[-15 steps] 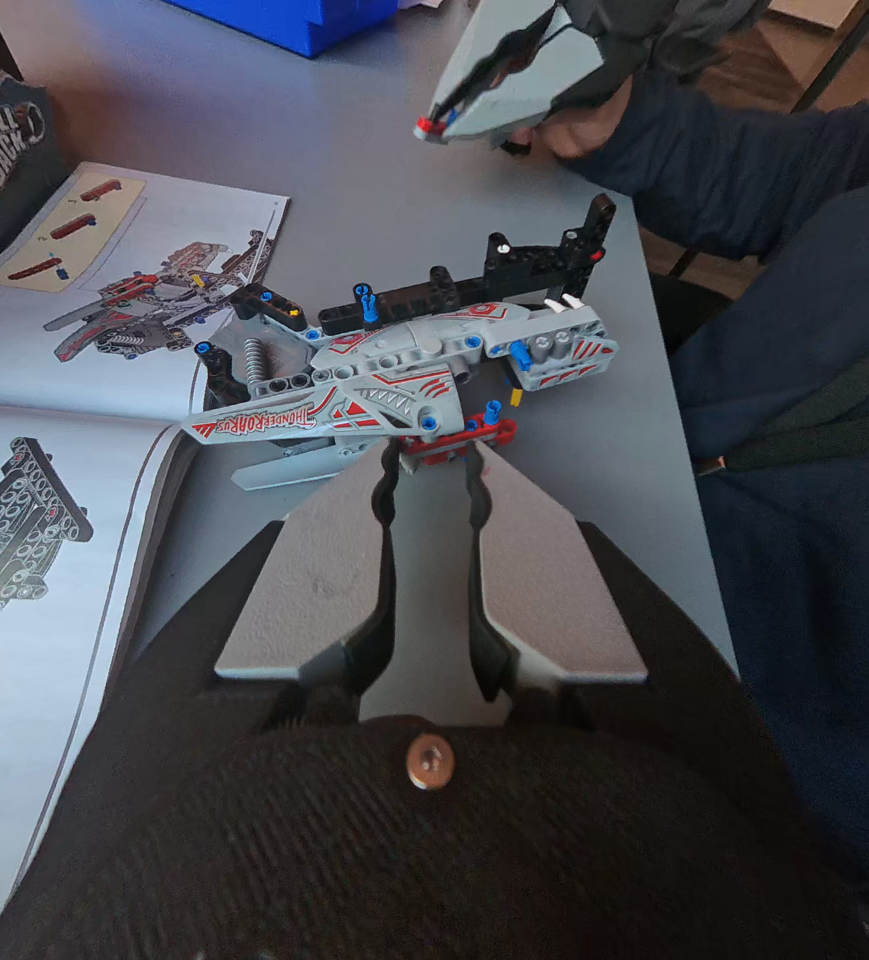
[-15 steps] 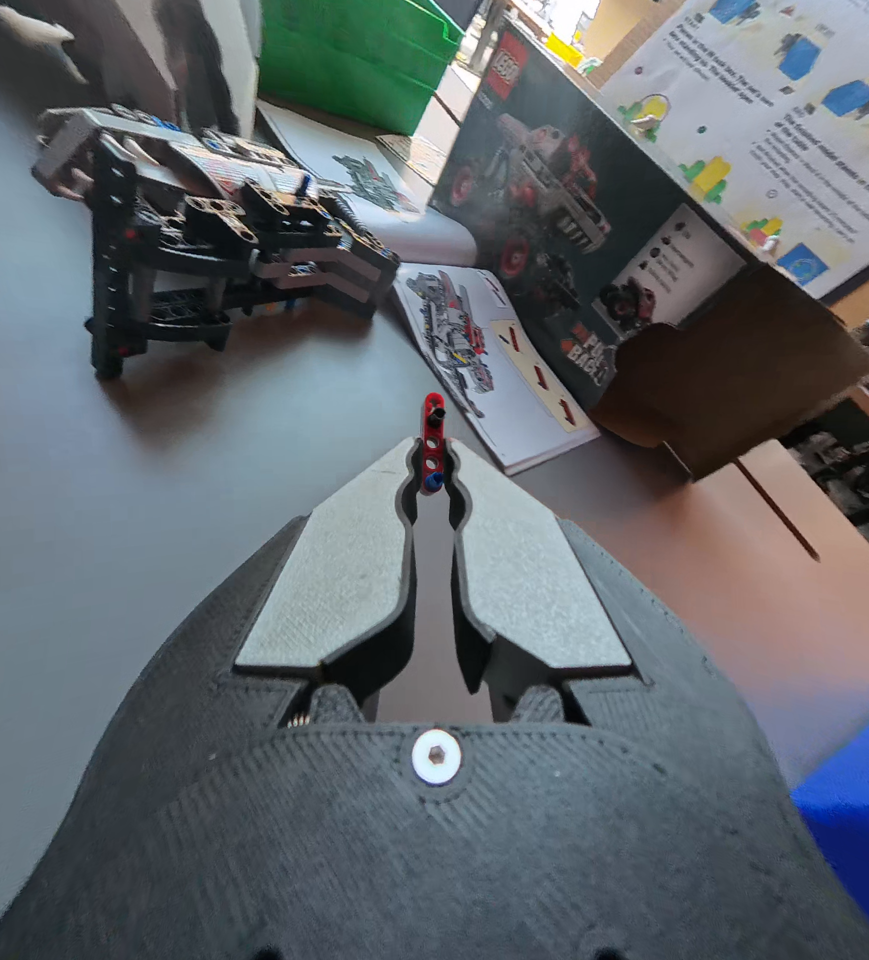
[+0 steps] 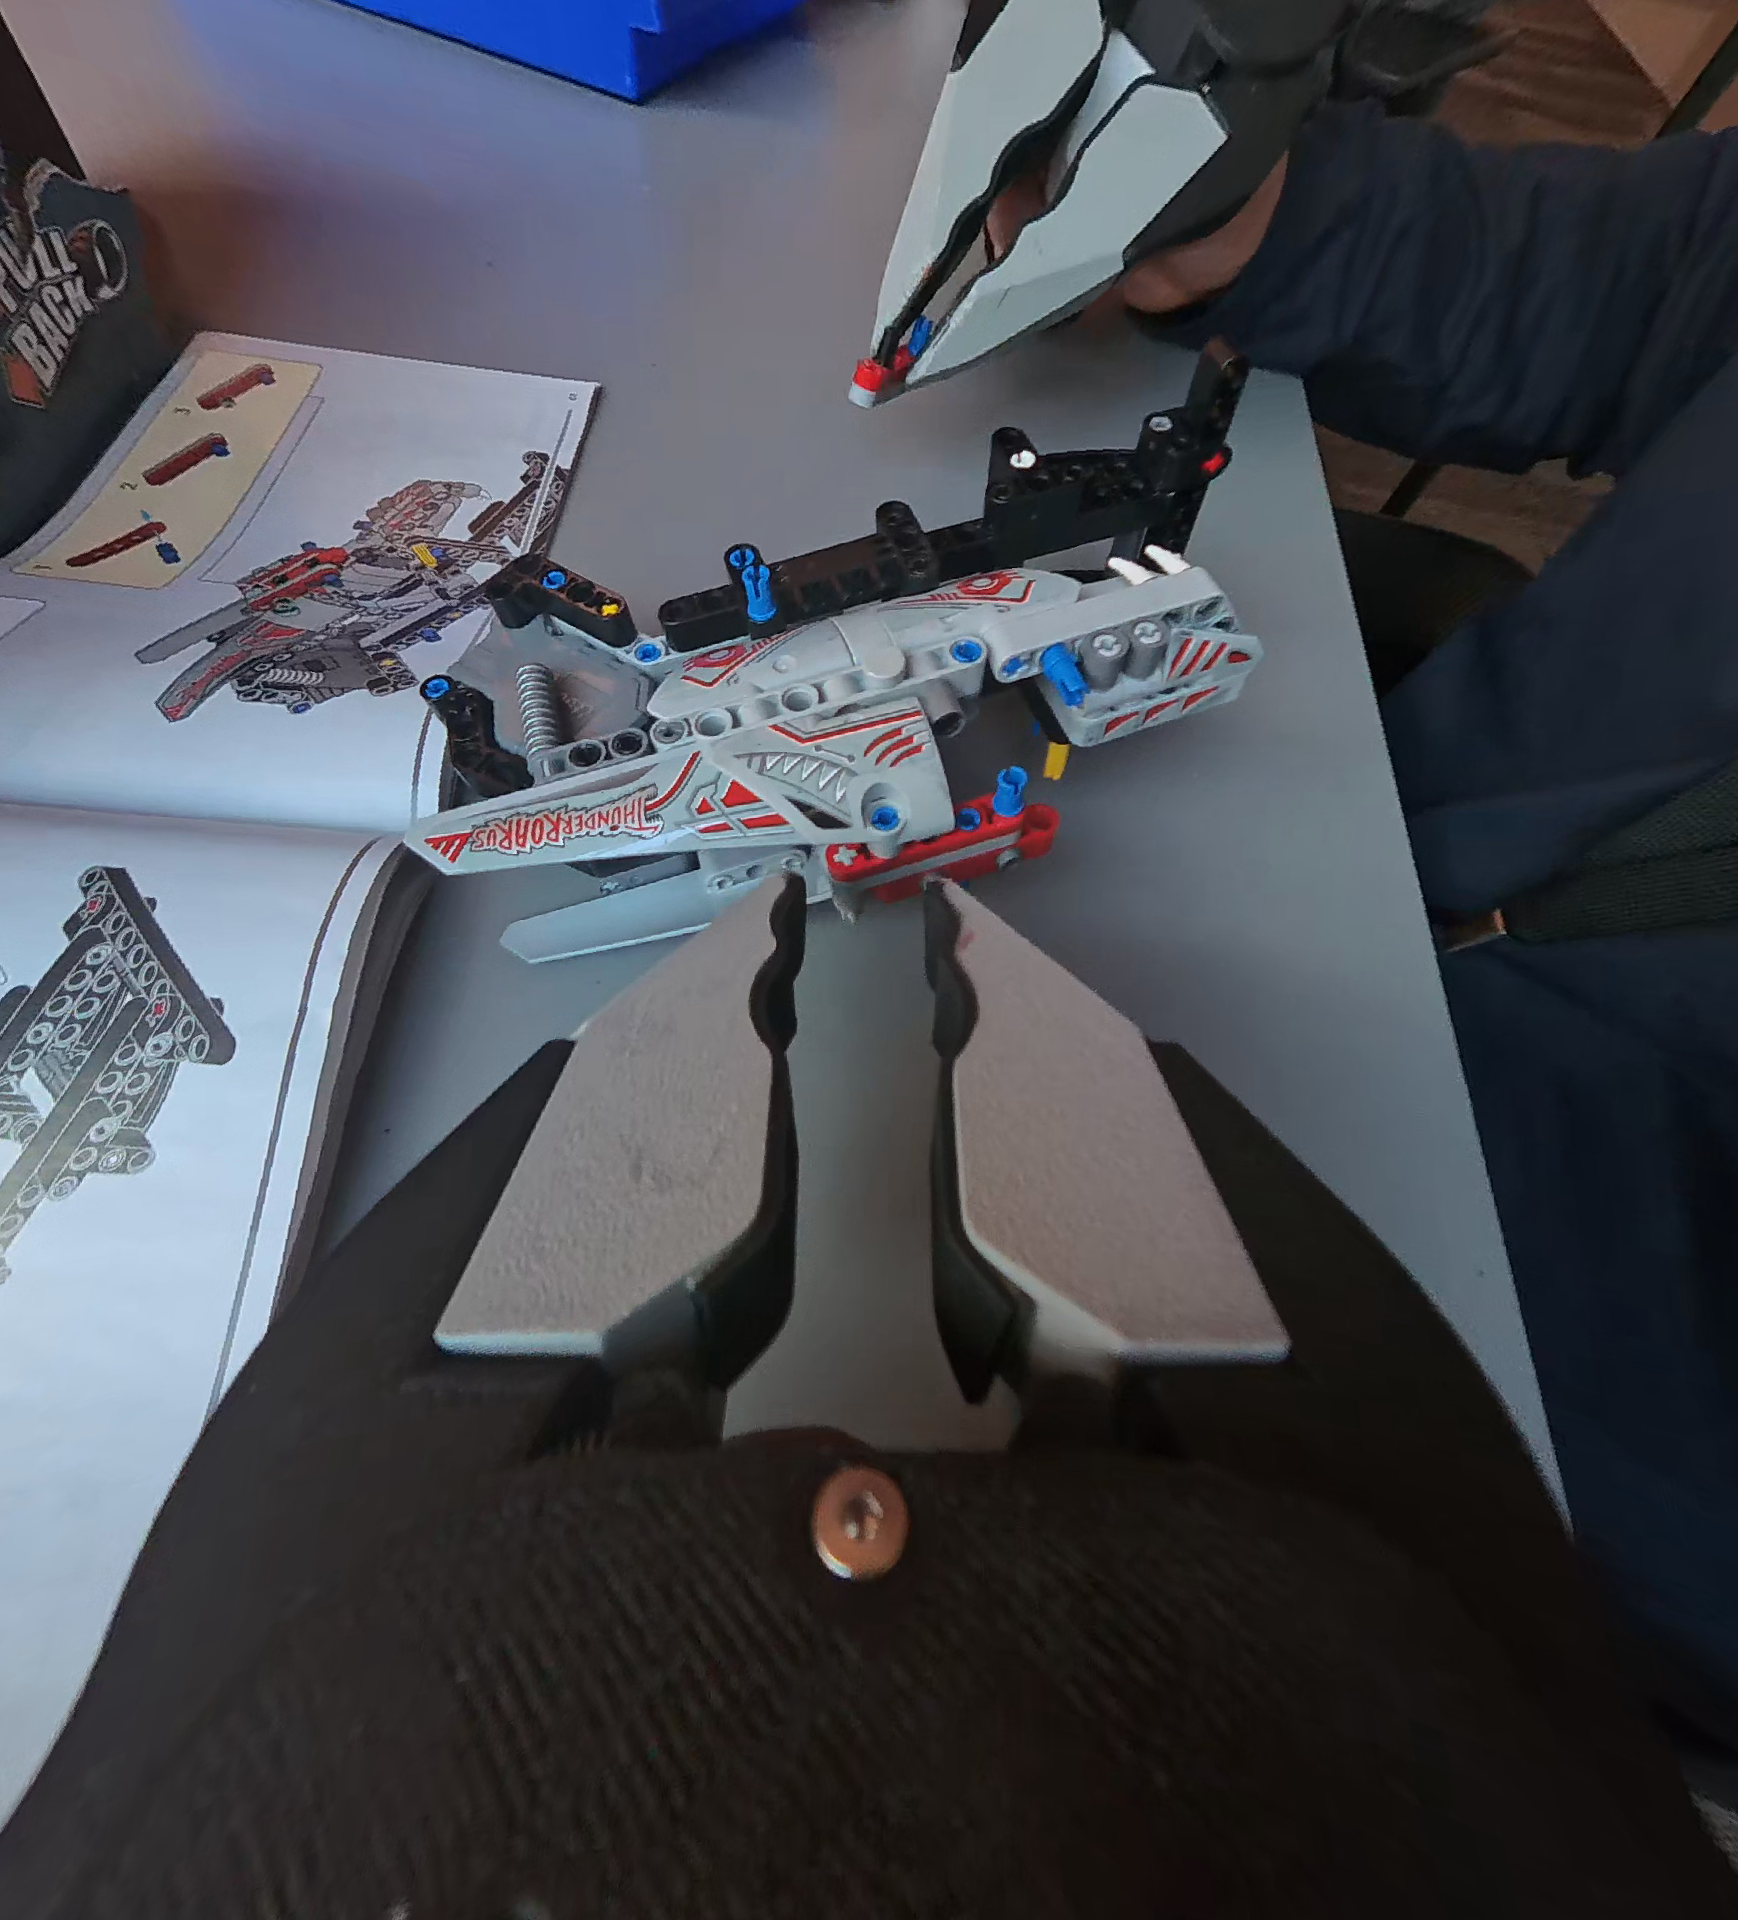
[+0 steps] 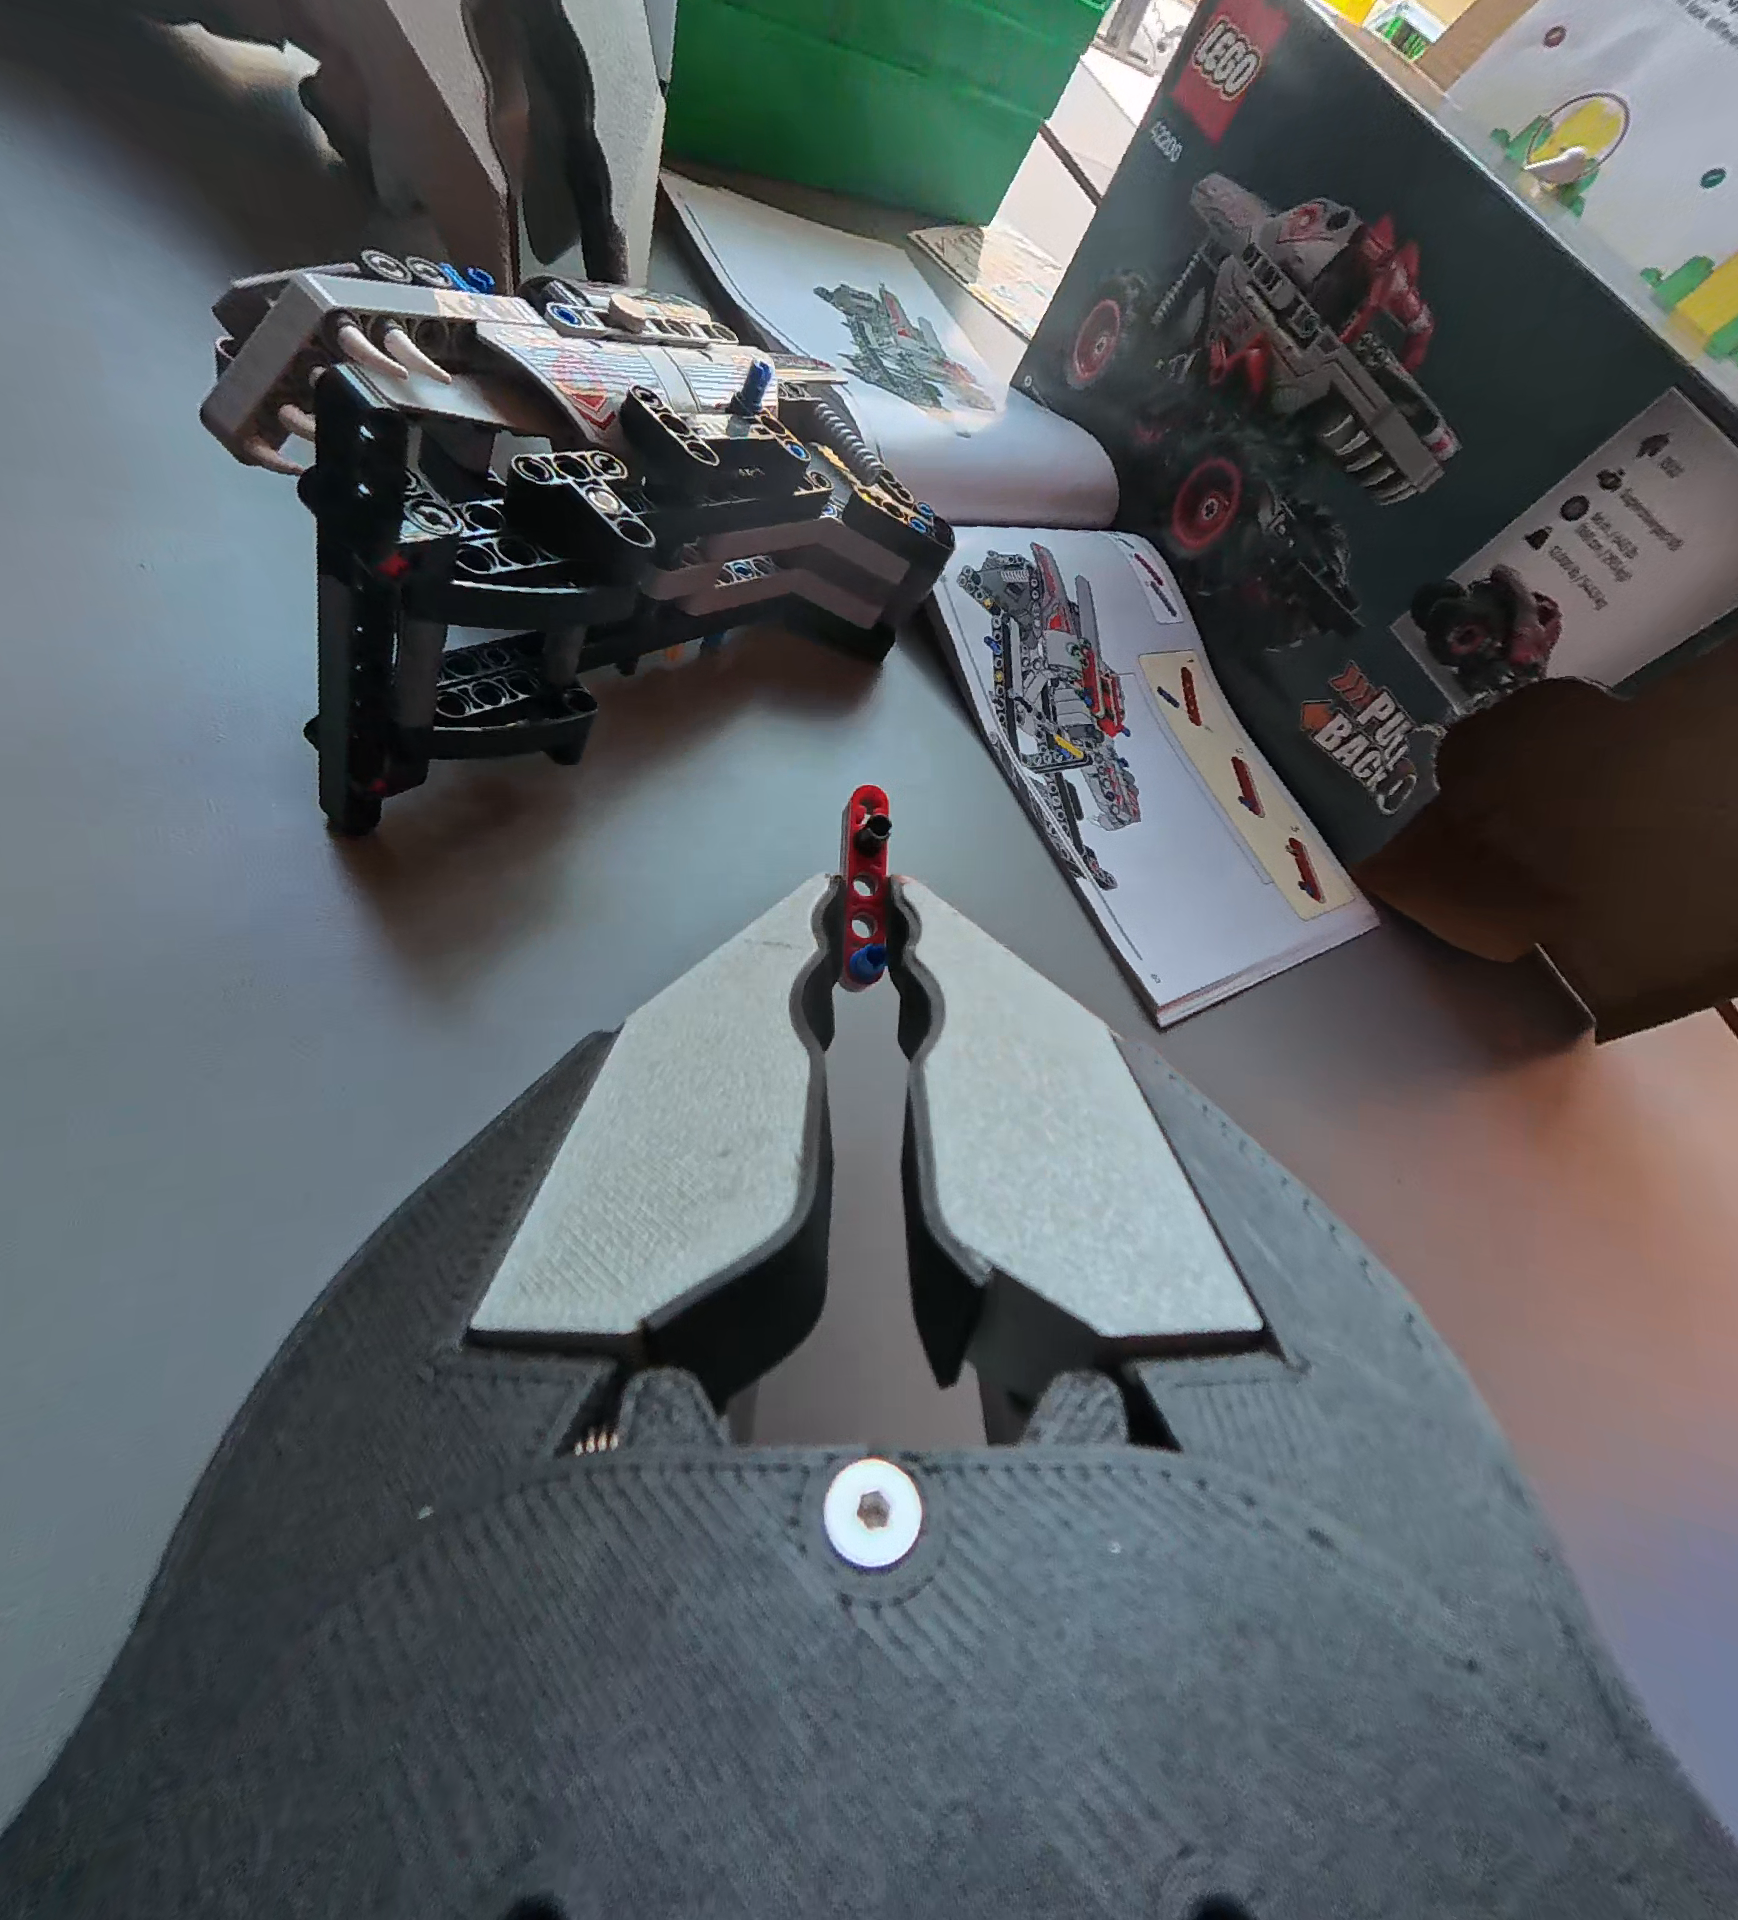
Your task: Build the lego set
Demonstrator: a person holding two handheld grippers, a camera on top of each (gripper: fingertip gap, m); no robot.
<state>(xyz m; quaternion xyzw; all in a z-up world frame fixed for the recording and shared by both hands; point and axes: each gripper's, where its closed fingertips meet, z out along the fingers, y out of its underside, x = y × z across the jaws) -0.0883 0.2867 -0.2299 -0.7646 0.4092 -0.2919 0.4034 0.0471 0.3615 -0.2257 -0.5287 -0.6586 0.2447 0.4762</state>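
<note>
- Grey, black and red pieces already make up a big part of the model (image 3: pixel 834 717). It sits in the middle of the left wrist view, on the grey desk (image 3: pixel 719 260).
- The model has grey side panels with red marks, a black frame at the back, a metal spring and blue pins sticking out. No wheels are on it, so I think a lot of building is still left.
- The open booklet (image 3: pixel 252 582) lies on the left of that view, with its edge tucked just under the model. The box (image 4: pixel 1364 416) stands at the upper right of the right wrist view.
- The left gripper (image 3: pixel 857 894) is at the bottom middle of its view. Its fingers are a little way apart, with their tips at the near red bar (image 3: pixel 943 844) of the model. I cannot tell if they really squeeze it.
- The right gripper (image 4: pixel 865 914) points at the desk from above. In the left wrist view it is at the upper right, tilted down and to the left.
- Its fingers are close together and pinch a small red beam (image 4: pixel 866 883) with a black pin near its far end. The beam sticks out past the tips.
- The beam is near the model but not touching it. I think the next job is to push it onto the model.
</note>
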